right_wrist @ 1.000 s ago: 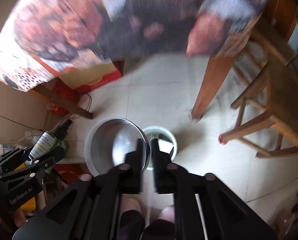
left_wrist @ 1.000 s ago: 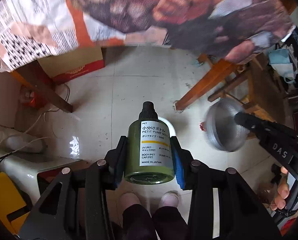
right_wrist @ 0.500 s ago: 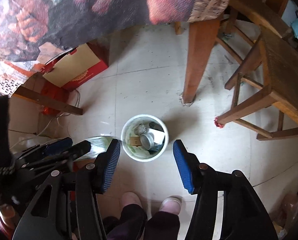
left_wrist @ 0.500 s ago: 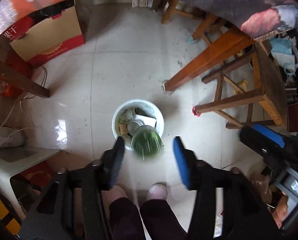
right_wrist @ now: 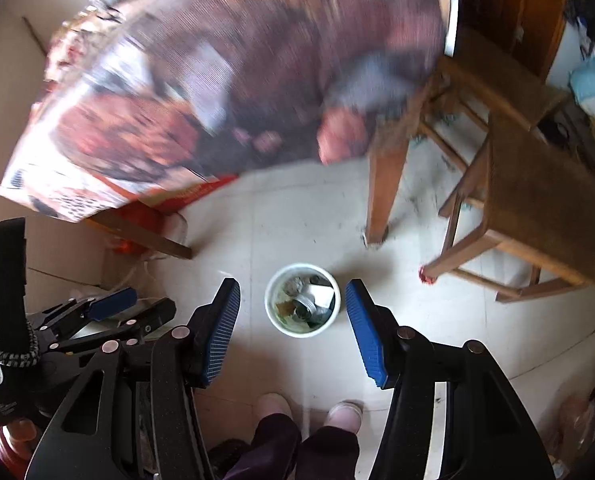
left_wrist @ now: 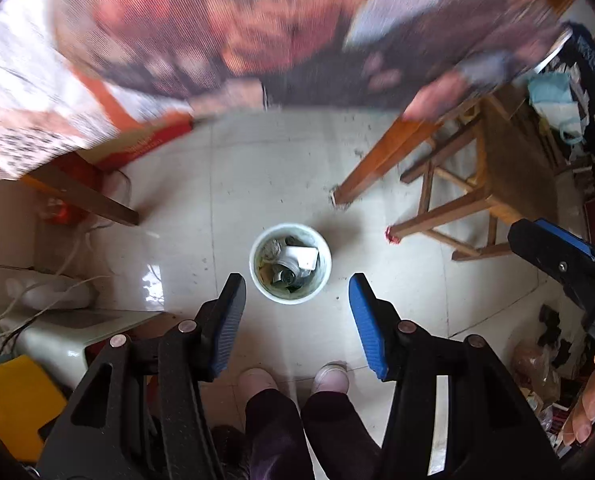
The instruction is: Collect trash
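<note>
On the left, the left gripper (left_wrist: 297,316) hangs above the tiled floor (left_wrist: 233,184) with its blue pads (left_wrist: 227,324) spread apart and nothing between them. Seen through the gap, a small white bin (left_wrist: 325,276) stands on the floor in front of the person's shoes (left_wrist: 257,378). The bin already holds trash (left_wrist: 293,264): a white card, a round metal piece and crumpled scraps, filling it near to the rim.

At centre, a table draped in a patterned cloth (left_wrist: 225,40) overhangs the floor; the cloth is blurred. A wooden table leg (left_wrist: 377,168) and a wooden stool (left_wrist: 497,168) stand near the bin to the right.

On the right, the right gripper (right_wrist: 293,328) is likewise empty, its pads (right_wrist: 363,332) parted and framing the same bin (right_wrist: 273,316) from above. The left gripper (right_wrist: 109,316) shows at the left edge of that view.

Assessment: both tools appear free, so the step in hand is judged to be fetching the next item of trash. No loose trash can be identified on the visible floor; anything on the table is hidden or blurred. Recommended practice: keep the pads wide on approach, close squarely across the item's narrow side, and release only when centred over the bin, since little room is left inside and a piece could spill onto the floor.
</note>
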